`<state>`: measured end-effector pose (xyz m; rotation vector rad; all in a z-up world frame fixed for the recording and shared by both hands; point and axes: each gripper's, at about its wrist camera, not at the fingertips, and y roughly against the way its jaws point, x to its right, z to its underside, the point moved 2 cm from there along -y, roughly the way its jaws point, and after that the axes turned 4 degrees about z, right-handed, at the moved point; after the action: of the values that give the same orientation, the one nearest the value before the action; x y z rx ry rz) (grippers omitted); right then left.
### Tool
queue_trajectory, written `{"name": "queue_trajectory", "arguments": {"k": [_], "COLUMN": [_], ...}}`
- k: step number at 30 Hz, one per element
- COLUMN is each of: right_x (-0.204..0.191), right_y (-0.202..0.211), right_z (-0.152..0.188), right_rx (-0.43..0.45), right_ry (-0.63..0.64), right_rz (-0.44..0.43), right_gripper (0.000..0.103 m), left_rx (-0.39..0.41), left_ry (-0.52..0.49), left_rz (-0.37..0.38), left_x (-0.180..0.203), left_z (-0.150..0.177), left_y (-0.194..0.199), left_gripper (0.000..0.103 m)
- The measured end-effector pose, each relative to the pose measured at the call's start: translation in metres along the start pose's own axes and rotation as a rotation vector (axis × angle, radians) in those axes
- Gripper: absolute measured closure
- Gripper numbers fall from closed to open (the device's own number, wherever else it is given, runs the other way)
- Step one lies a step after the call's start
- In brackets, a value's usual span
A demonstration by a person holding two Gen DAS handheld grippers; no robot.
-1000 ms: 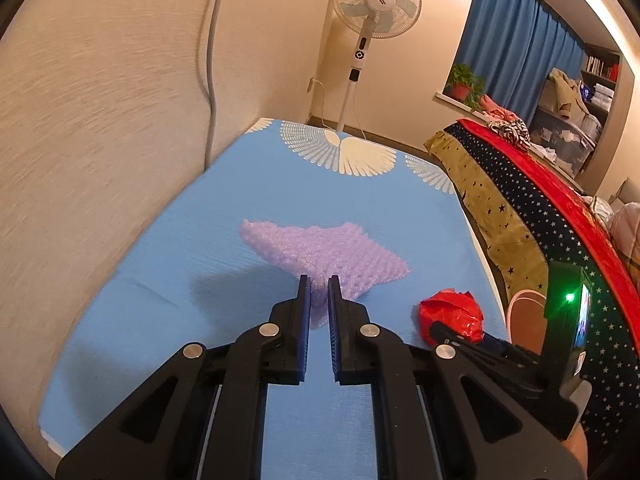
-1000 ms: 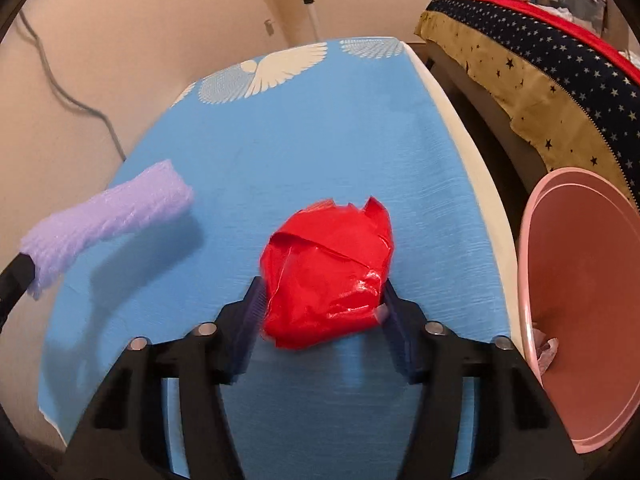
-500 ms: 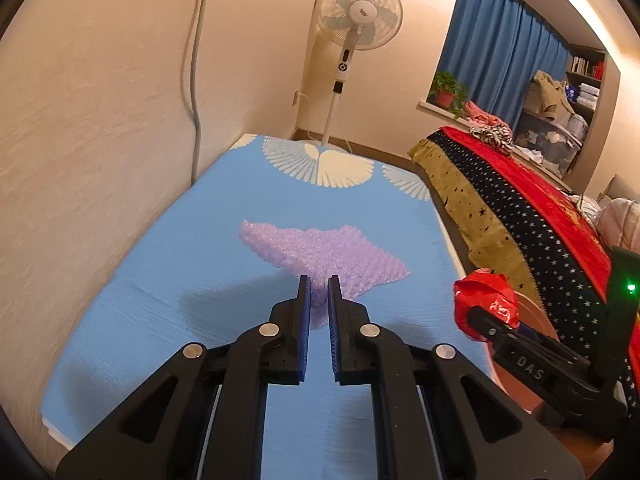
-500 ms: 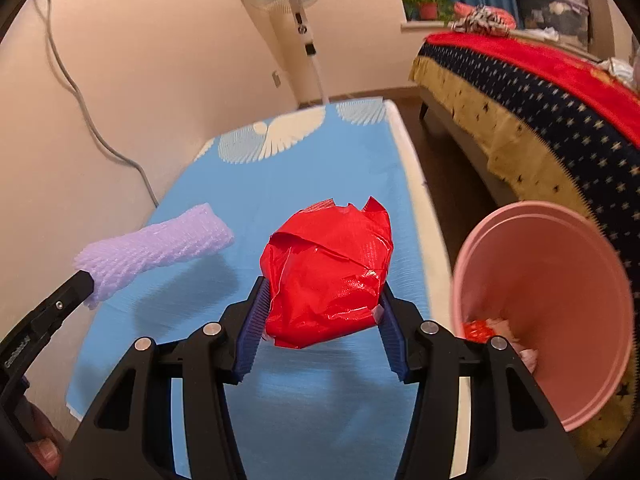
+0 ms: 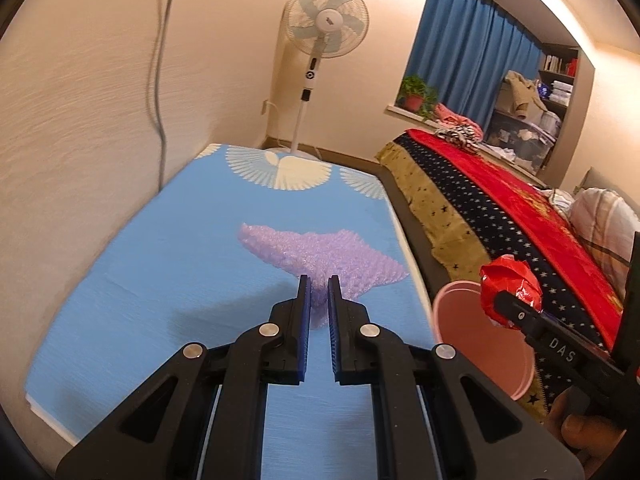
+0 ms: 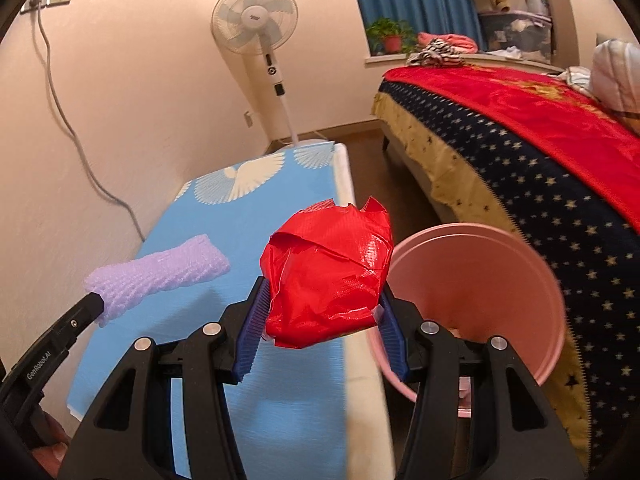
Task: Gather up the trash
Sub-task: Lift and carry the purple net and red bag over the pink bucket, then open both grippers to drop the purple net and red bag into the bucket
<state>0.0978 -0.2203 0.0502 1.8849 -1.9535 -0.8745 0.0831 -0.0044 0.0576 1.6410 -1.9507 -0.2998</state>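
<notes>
My left gripper (image 5: 319, 280) is shut on a purple foam net sleeve (image 5: 320, 254) and holds it above the blue mat (image 5: 168, 264). The sleeve also shows in the right wrist view (image 6: 160, 276). My right gripper (image 6: 320, 296) is shut on a crumpled red plastic wrapper (image 6: 328, 272), lifted at the mat's right edge, close to the pink bin (image 6: 480, 280). The wrapper (image 5: 510, 284) and the bin (image 5: 472, 340) also show in the left wrist view. The bin stands on the floor between the mat and the bed.
A bed with a starred blue and red cover (image 6: 540, 152) lies to the right. A standing fan (image 5: 326, 32) is at the far end of the mat. A wall with a hanging cable (image 5: 160, 80) runs along the left.
Both grippers have risen with their loads. The right gripper has carried the red wrapper right, from over the mat to beside the pink bin's rim.
</notes>
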Motion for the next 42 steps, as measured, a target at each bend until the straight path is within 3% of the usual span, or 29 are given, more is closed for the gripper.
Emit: {"name": "queue_trajectory", "arguments": {"k": [19, 29, 42], "right_x": [0.089, 0.126, 0.143], "right_y": [0.031, 0.020, -0.006], "right_z": [-0.009, -0.004, -0.001], "right_rx": [0.067, 0.055, 0.018], "right_ry": [-0.128, -0.203, -0.199], "right_rz": [0.190, 0.264, 0.296], "right_gripper": [0.050, 0.050, 0.050], "left_rx": [-0.025, -0.078, -0.182], "left_ry": [-0.090, -0.142, -0.168], "left_rz": [0.157, 0.239, 0.280], "left_x": [0.076, 0.118, 0.145], "left_z": [0.013, 0.029, 0.049], "left_y": [-0.025, -0.054, -0.102], "left_gripper": [0.094, 0.094, 0.094]}}
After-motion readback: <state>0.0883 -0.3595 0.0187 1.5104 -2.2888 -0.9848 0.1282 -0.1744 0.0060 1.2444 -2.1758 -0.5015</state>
